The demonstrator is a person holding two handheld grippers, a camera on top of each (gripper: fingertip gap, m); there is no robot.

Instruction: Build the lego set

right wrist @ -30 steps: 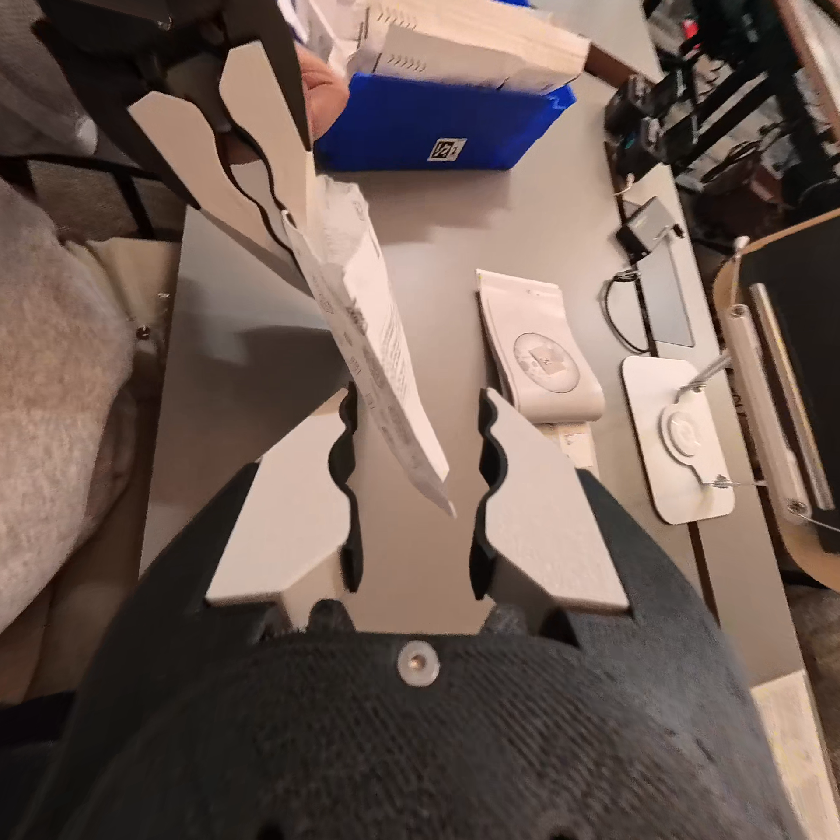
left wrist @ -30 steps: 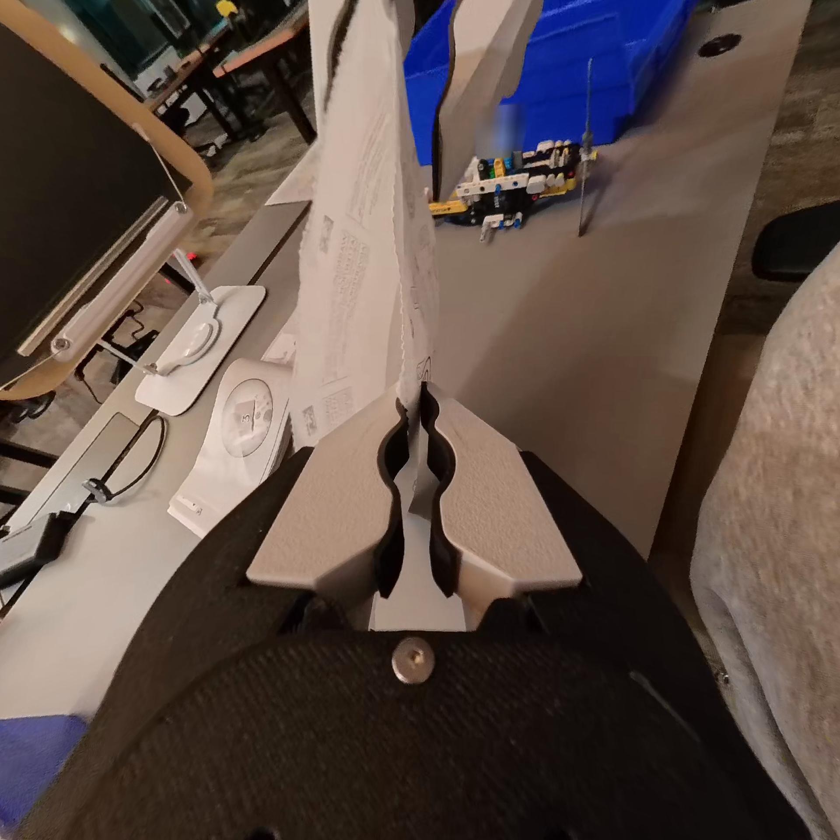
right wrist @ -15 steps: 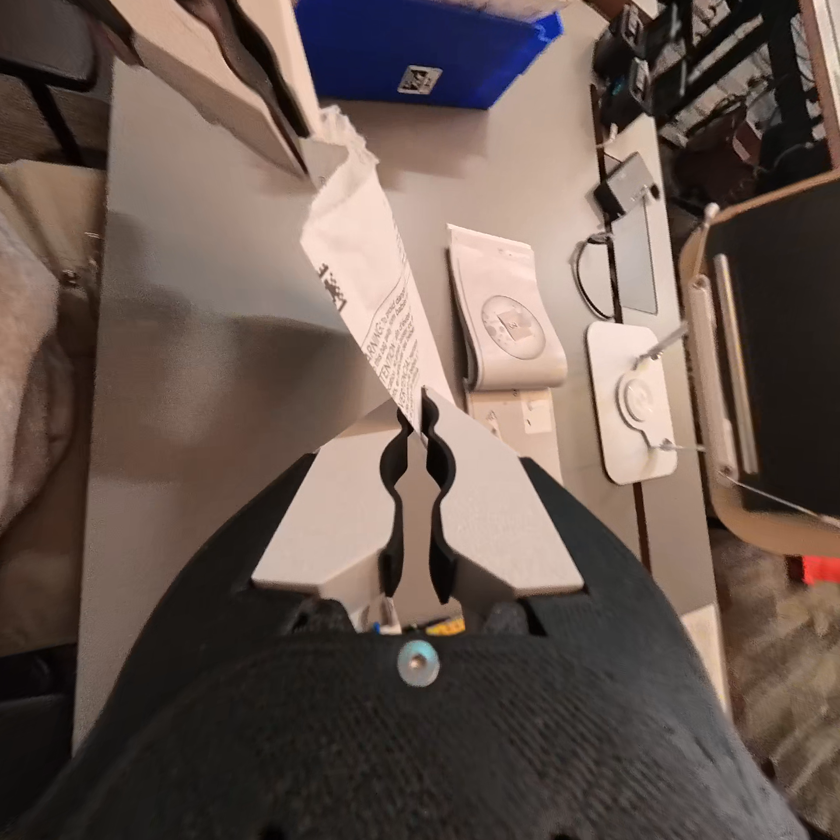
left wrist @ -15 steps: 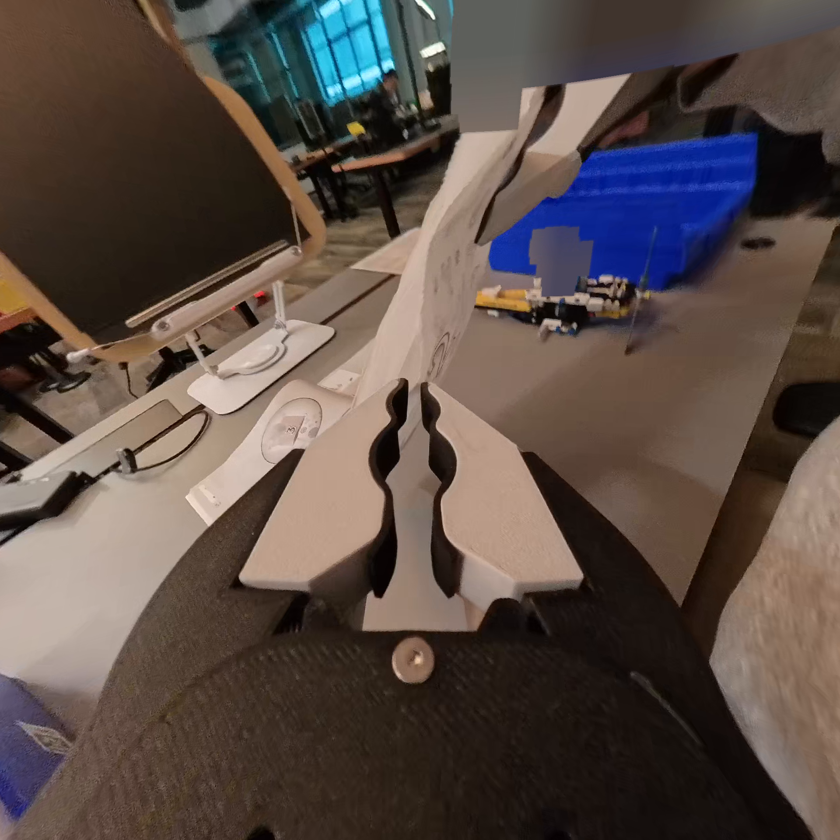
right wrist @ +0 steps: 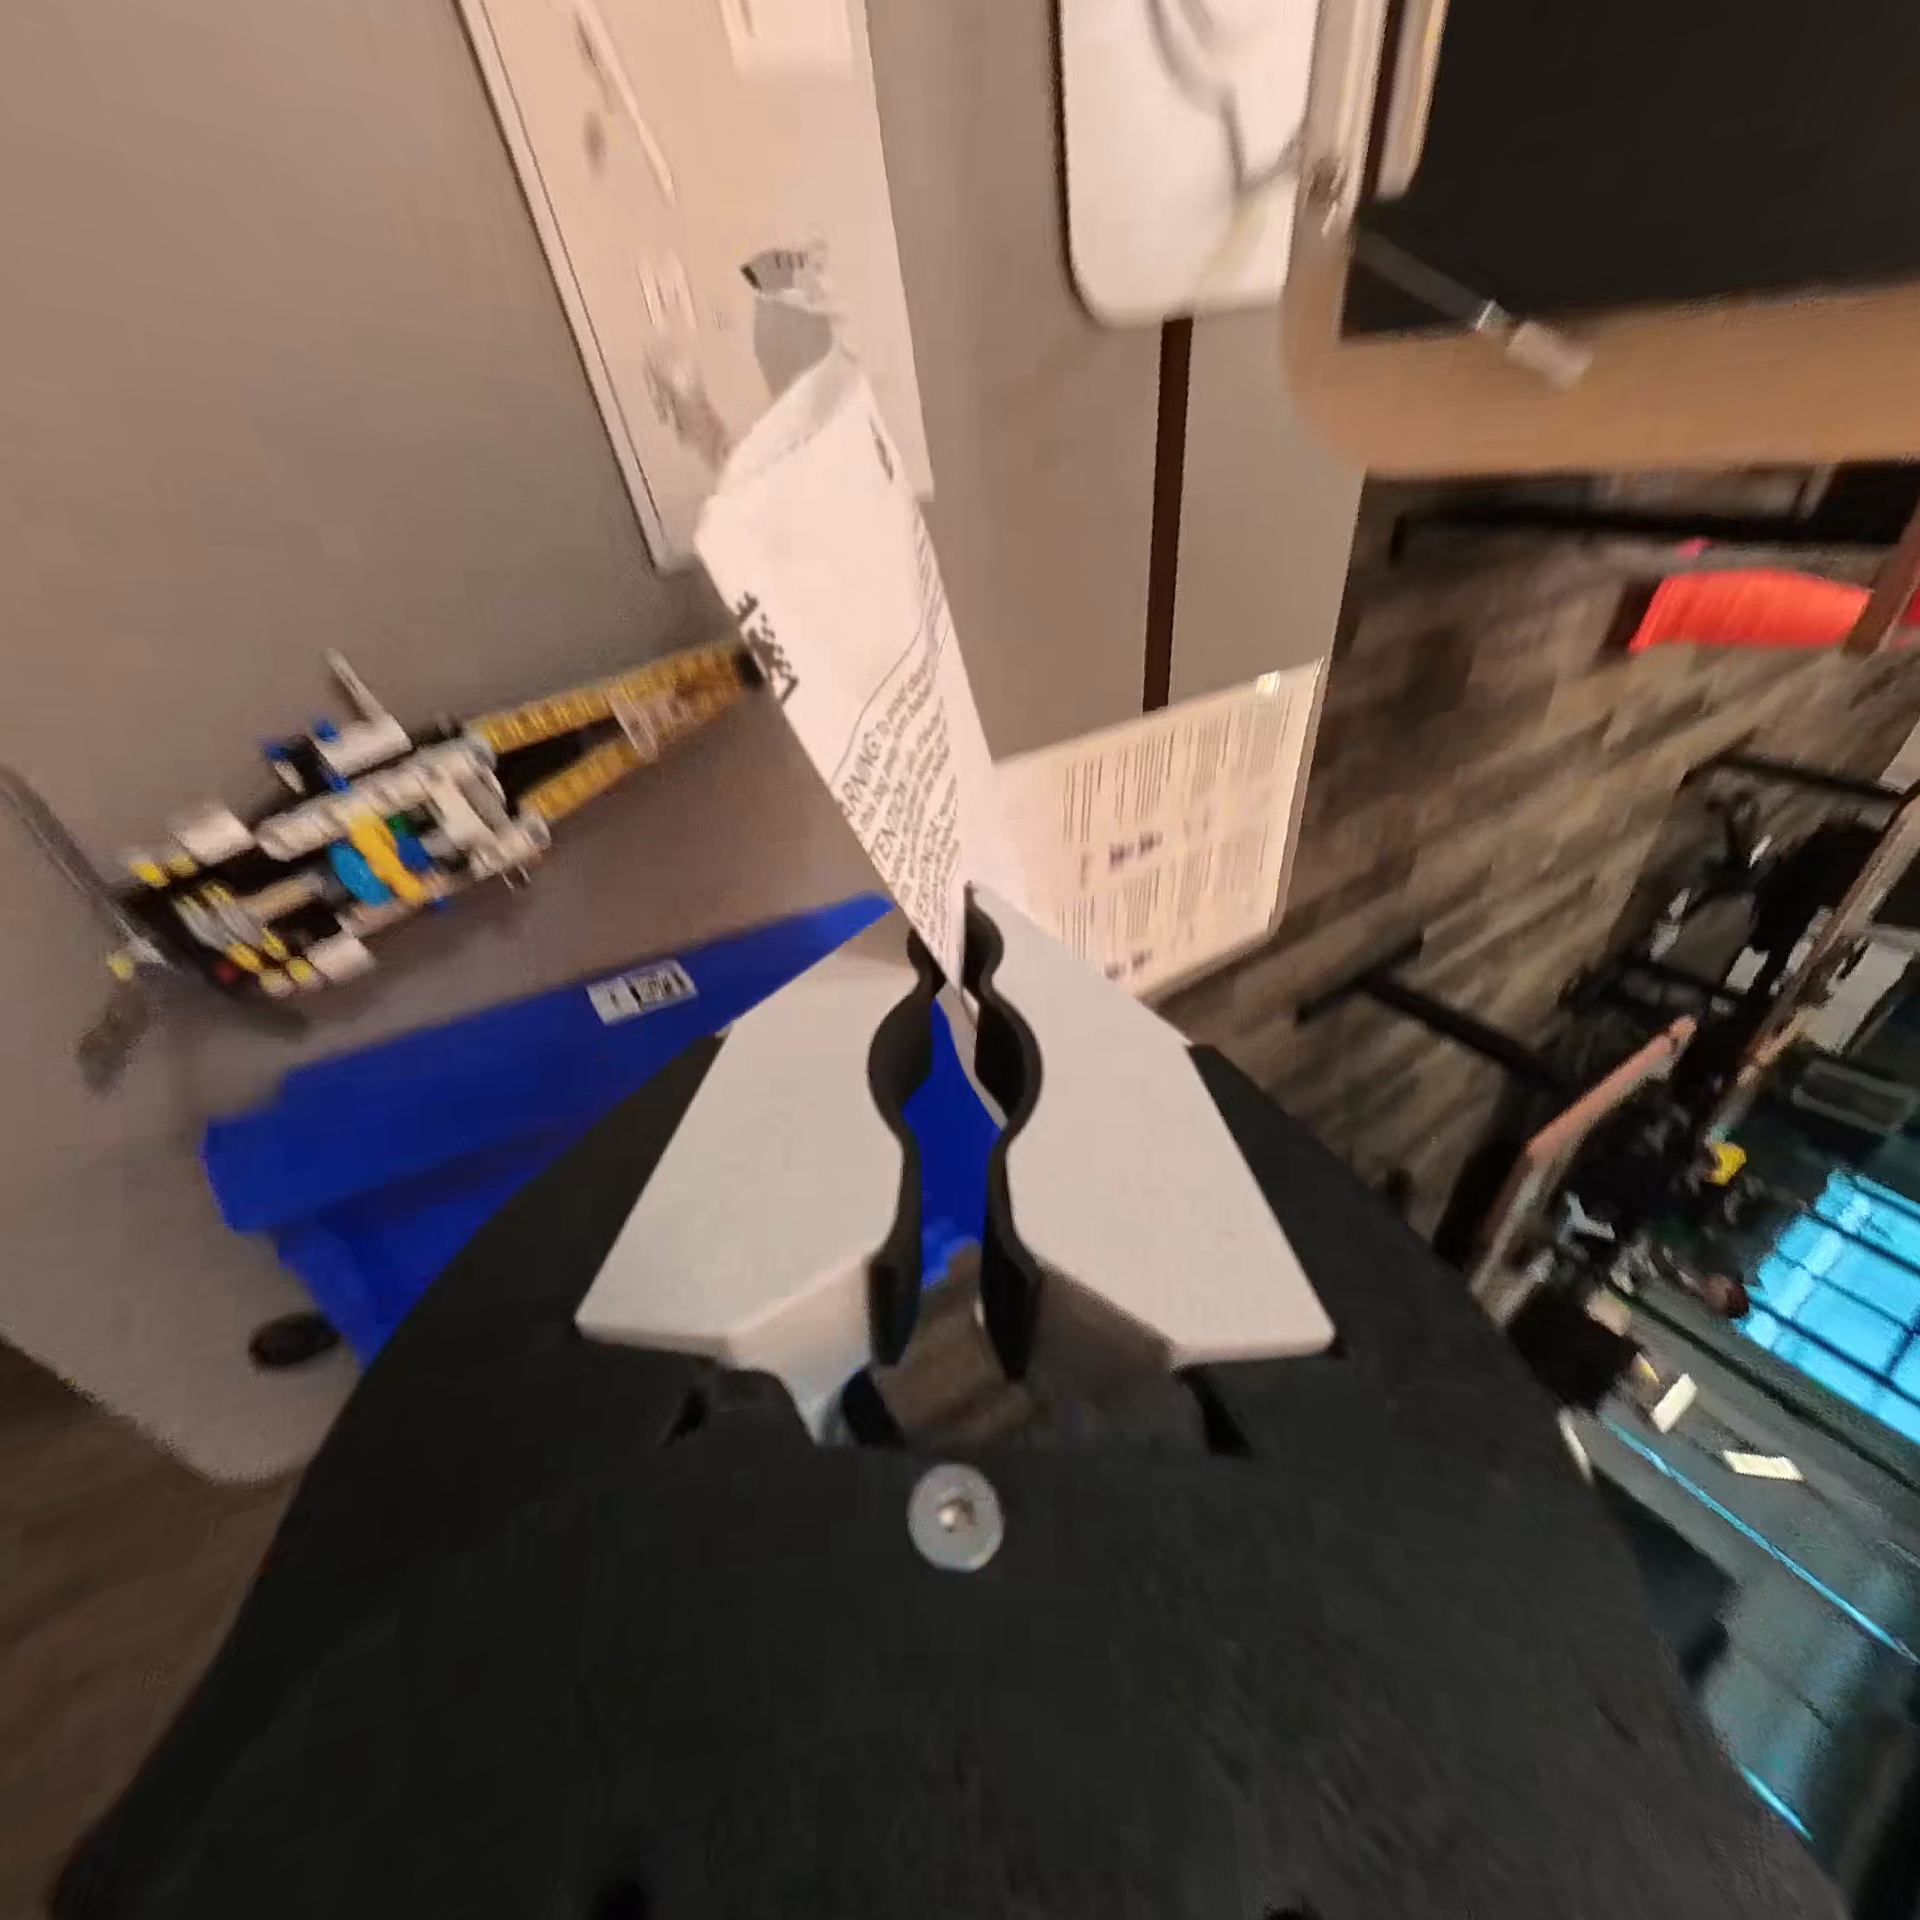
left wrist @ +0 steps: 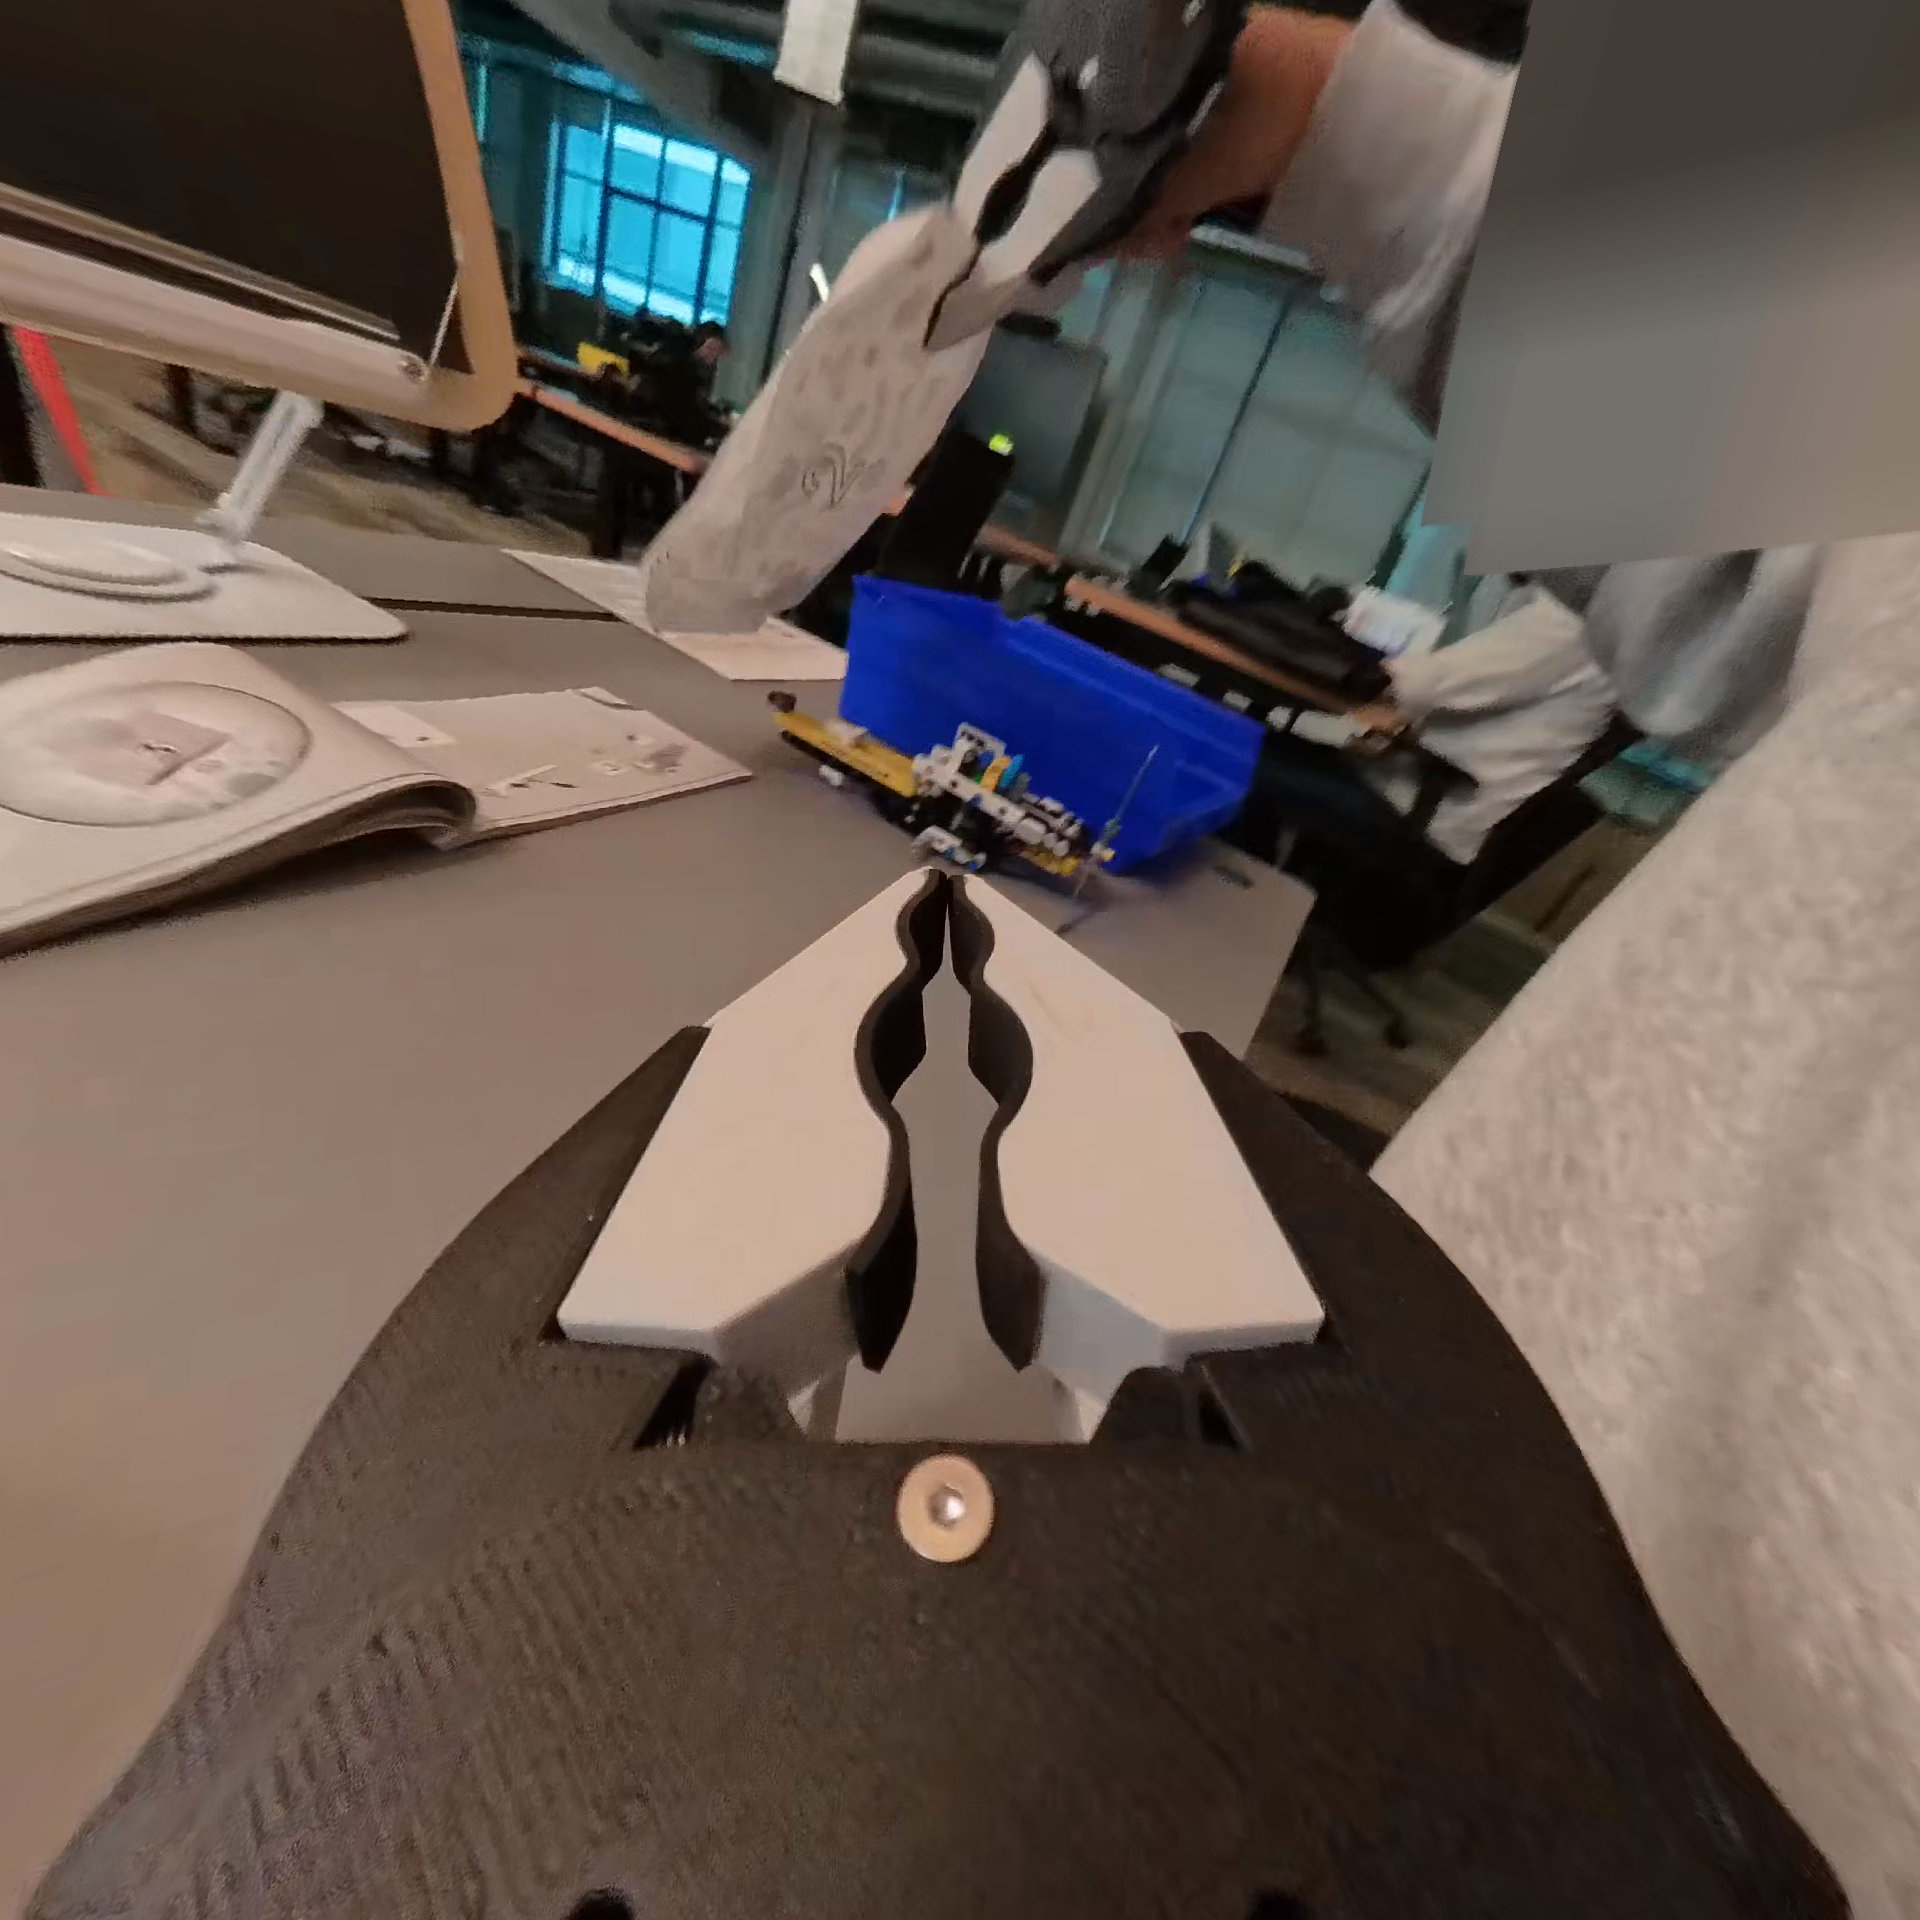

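Right wrist view: gripper (right wrist: 958, 914) pinches white printed paper bag (right wrist: 862, 644)

The bag (right wrist: 873, 665) is white with black print, and the bin (left wrist: 1049, 717) is bright blue. The model (right wrist: 395, 831) mixes yellow, black, white and blue on a plain grey table (left wrist: 416, 1039). Each tool (left wrist: 948, 883) has pale grey fingers (left wrist: 769, 1132) with black inner edges on a black body.

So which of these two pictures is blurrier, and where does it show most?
The right wrist view is blurrier: the lego model and blue bin are streaked, while its own tool and the paper bag stay fairly crisp. The left wrist view is mostly sharp, and bends straight lines near its edges.
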